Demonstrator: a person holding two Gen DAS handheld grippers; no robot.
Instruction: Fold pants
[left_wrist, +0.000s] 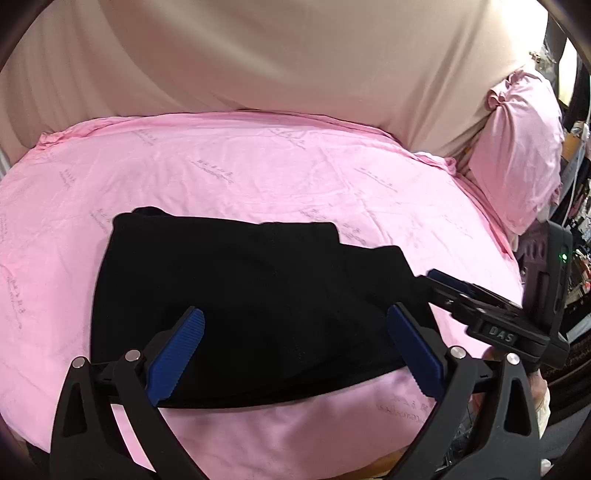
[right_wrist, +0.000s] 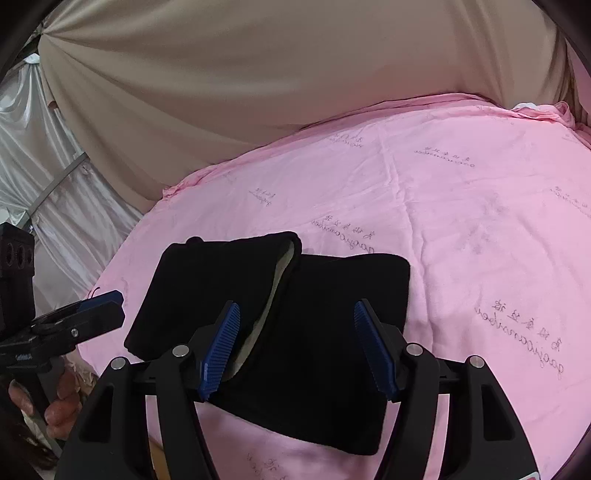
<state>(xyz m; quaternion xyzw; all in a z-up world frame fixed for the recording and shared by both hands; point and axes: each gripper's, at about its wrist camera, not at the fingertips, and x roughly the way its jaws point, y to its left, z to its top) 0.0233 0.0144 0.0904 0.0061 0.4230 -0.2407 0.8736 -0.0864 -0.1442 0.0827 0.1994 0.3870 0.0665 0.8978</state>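
The black pants (right_wrist: 295, 332) are lying folded into a compact stack on the pink sheet (right_wrist: 461, 221), toward six o'clock of the bed as seen from both wrist views. In the right wrist view two layers are being shown: an upper panel toward ten o'clock and a broader panel toward five o'clock, with a pale lining visible along the seam between them.

The left gripper (left_wrist: 295, 347) is being held with its jaws spread wide above the near edge of the pants, and nothing is being pinched between its blue pads (left_wrist: 177, 354). The right gripper (right_wrist: 295, 347) is also being held apart from the cloth, jaws partly spread and empty; it is seen again at three o'clock in the left wrist view. A hand (right_wrist: 61, 402) is being glimpsed at eight o'clock in the right wrist view, wrapped around the left tool's handle.

The fold is judged to be nearly finished, with only a tidying pass being left. To be done well, the stack should be pressed flat rather than regrasped, the offset upper panel should be nudged toward four o'clock until the edges are lined up, and the lining should be tucked out of sight. The sheet underneath should be kept from being dragged.
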